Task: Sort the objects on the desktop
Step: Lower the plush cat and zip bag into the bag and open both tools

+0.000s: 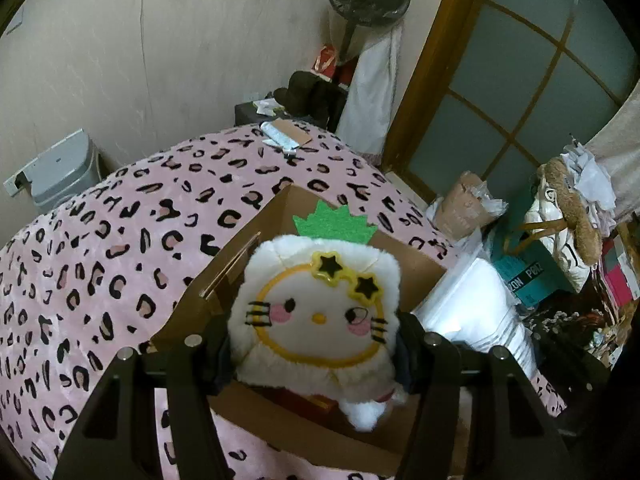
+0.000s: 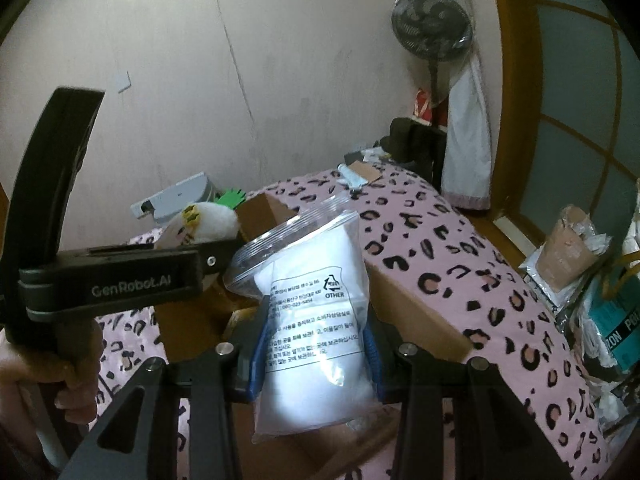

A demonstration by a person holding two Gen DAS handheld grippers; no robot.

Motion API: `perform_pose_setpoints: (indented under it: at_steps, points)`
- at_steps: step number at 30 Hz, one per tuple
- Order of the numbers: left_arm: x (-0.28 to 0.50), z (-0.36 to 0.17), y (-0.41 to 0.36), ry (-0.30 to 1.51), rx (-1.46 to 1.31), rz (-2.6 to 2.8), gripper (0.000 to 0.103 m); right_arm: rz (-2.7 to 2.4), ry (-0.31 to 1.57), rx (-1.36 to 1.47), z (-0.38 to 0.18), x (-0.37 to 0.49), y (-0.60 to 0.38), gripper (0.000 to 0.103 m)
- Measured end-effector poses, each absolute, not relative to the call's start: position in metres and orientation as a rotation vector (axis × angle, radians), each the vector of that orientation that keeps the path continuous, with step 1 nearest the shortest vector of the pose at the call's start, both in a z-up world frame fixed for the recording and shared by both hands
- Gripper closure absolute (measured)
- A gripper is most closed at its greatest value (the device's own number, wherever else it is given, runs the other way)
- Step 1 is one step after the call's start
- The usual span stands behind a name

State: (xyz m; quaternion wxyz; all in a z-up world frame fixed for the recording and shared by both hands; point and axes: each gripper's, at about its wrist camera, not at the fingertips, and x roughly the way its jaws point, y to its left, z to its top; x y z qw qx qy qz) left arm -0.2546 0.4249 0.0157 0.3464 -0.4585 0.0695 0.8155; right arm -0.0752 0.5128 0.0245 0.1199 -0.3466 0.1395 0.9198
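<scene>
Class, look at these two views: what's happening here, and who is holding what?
A person with a handheld gripper in each hand is sorting things over a cardboard box on a pink leopard-print blanket. The left gripper is clamped on a white cat plush toy above the open box. The right gripper grips a clear zip bag of white filling, held up beside the box.

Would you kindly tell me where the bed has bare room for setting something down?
The pink leopard-print blanket lies bare left of the open brown cardboard box, out to the grey bin. The far end holds papers; the floor on the right is crowded with bags.
</scene>
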Motion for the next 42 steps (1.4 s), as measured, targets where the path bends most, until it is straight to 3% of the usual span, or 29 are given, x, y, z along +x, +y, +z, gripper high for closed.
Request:
perform_pose_setpoints:
  at_steps: [24, 30, 35, 42]
  points:
    - [-0.265, -0.017, 0.435, 0.258, -1.215, 2.137, 0.039, 2.649, 0.345, -1.141, 0.0, -0.1, 0.502, 0.061]
    - [-0.263, -0.008, 0.429, 0.229, -1.196, 2.162, 0.034, 2.643, 0.362, -1.144, 0.002, -0.101, 0.504, 0.056]
    - [-0.258, 0.01, 0.42, 0.2, -1.151, 2.172, 0.022, 2.665, 0.427, -1.132, 0.014, -0.095, 0.506, 0.055]
    - [-0.251, 0.04, 0.404, 0.172, -1.114, 2.212, 0.019, 2.678, 0.423, -1.102, 0.031, -0.086, 0.505, 0.054]
